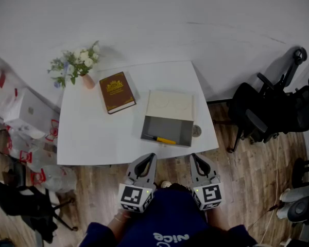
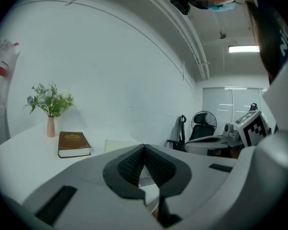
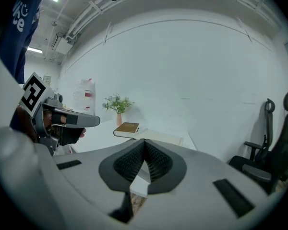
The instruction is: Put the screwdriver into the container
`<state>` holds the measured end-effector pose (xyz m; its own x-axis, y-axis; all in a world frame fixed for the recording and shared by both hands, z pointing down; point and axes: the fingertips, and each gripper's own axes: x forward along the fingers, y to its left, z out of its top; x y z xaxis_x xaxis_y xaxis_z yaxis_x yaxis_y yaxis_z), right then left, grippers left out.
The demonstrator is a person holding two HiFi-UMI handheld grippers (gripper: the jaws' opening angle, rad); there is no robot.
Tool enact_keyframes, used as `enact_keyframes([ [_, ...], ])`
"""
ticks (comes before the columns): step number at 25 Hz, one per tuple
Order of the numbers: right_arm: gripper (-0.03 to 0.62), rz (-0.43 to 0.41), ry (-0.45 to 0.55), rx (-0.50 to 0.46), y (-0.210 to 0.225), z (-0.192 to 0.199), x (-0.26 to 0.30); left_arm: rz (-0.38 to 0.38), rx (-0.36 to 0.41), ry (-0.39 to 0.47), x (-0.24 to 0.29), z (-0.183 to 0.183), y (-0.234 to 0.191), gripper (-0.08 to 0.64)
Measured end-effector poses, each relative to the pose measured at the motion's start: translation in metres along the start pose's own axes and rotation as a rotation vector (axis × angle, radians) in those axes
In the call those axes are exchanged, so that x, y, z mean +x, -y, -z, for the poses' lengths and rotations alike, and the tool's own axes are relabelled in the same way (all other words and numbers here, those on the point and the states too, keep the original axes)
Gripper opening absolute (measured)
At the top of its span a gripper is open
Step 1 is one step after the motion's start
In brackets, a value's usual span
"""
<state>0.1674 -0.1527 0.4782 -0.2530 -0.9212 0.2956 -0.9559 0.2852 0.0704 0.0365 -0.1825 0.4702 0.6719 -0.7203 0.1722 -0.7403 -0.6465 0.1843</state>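
On the white surface: screwdriver in container, grippers idle

Item 1, screwdriver [image 1: 164, 140]: yellow-handled, found lying inside the grey container [image 1: 167, 125], along its near edge, in front of the open lid [image 1: 170, 106]. Item 2, left gripper [image 2: 144, 152]: fingers pressed together, nothing held. Item 3, right gripper [image 3: 144, 147]: likewise closed and empty. Both are held off the surface [image 1: 92, 138], close to the person's body. Step judged: placement apparently done. No grasp is called for next; at most, the lid might be closed.
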Motion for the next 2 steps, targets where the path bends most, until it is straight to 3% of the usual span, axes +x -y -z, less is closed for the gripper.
enact_keyframes([
  [2, 0.021, 0.002, -0.004, -0.004, -0.0008, 0.0004, 0.0004, -0.004, 0.001, 0.0, -0.0005, -0.0013, -0.0018, 0.017],
])
